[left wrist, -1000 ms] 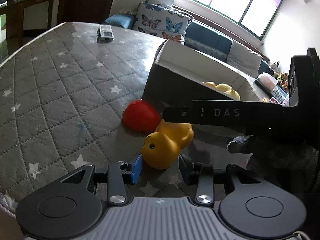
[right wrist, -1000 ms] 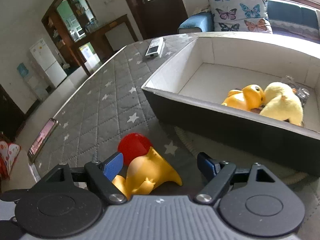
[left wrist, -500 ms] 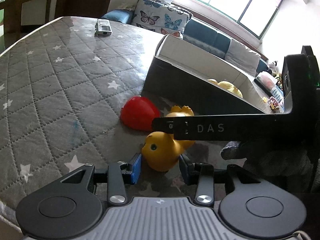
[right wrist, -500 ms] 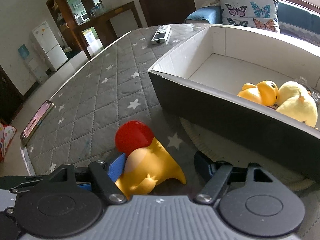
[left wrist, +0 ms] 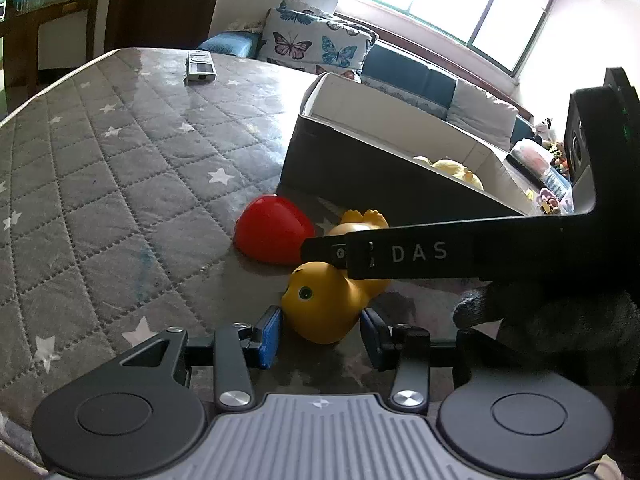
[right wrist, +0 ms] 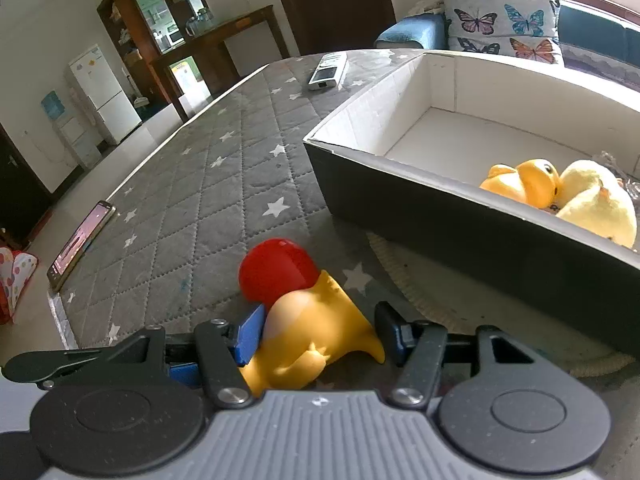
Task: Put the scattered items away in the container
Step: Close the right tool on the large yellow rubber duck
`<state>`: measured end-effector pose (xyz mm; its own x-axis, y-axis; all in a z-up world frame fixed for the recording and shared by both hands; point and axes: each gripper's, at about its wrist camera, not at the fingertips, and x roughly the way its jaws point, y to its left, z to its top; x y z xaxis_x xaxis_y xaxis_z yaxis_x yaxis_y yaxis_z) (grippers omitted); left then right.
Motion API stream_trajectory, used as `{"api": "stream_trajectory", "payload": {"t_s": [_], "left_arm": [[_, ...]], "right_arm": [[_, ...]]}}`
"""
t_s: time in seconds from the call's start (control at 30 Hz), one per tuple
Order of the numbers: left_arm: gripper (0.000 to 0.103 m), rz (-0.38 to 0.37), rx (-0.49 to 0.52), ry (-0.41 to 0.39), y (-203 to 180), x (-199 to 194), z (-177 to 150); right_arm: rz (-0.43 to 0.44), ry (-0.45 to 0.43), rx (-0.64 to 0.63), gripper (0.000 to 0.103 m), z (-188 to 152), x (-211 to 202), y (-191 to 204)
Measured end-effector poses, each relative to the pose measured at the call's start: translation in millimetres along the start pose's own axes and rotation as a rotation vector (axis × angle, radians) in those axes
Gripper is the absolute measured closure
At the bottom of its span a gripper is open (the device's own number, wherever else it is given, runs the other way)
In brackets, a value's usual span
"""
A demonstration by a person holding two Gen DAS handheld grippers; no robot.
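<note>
1. Yellow rubber duck (left wrist: 326,300) lies on its side on the grey star-quilted table cover (left wrist: 120,184), near edge, just in front of the box.
2. Left gripper (left wrist: 320,334): jaws opening, blue pads either side of the duck's head. Left pad sits right beside the head, right pad shows a small gap; not clamped.
3. Right gripper (right wrist: 316,332): jaws closing w/ the duck (right wrist: 312,336) between them. Left blue pad looks to be touching the duck's body; right pad is just beside the tail tip, cannot tell if it makes contact. No firm squeeze visible.
4. In the left wrist view the right gripper's black finger bar crosses over the duck's back from the right, w/ a dark-gloved hand (left wrist: 540,320) under it.
5. Red ball-like toy (right wrist: 278,272) sits touching the duck on its far side, btwn duck and box corner.
6. Container (right wrist: 400,196): dark-walled box w/ white inside, far right of the duck, resting partly on a pale round mat (right wrist: 460,300). Inside at its right end: a second rubber duck (right wrist: 524,180) and a pale yellow plush chick (right wrist: 596,204), touching each other.
7. White remote (right wrist: 328,72) lies at the far end of the cover, well apart from the toys.
8. Phone (right wrist: 80,240) rests at the cover's left edge, screen lit.
9. Butterfly-print cushions (left wrist: 316,44) on a blue sofa beyond the table.
</note>
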<state>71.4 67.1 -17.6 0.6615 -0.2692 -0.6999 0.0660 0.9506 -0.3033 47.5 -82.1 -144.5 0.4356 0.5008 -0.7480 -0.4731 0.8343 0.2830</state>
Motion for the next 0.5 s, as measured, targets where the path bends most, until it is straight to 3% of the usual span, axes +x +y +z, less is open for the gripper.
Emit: {"api": "stream_trajectory", "payload": {"t_s": [0.5], "left_arm": [[0.058, -0.020, 0.016, -0.068, -13.1, -24.5, 25.0]], "right_arm": [[-0.025, -0.099, -0.071, 0.043, 19.3, -35.6, 10.9]]}}
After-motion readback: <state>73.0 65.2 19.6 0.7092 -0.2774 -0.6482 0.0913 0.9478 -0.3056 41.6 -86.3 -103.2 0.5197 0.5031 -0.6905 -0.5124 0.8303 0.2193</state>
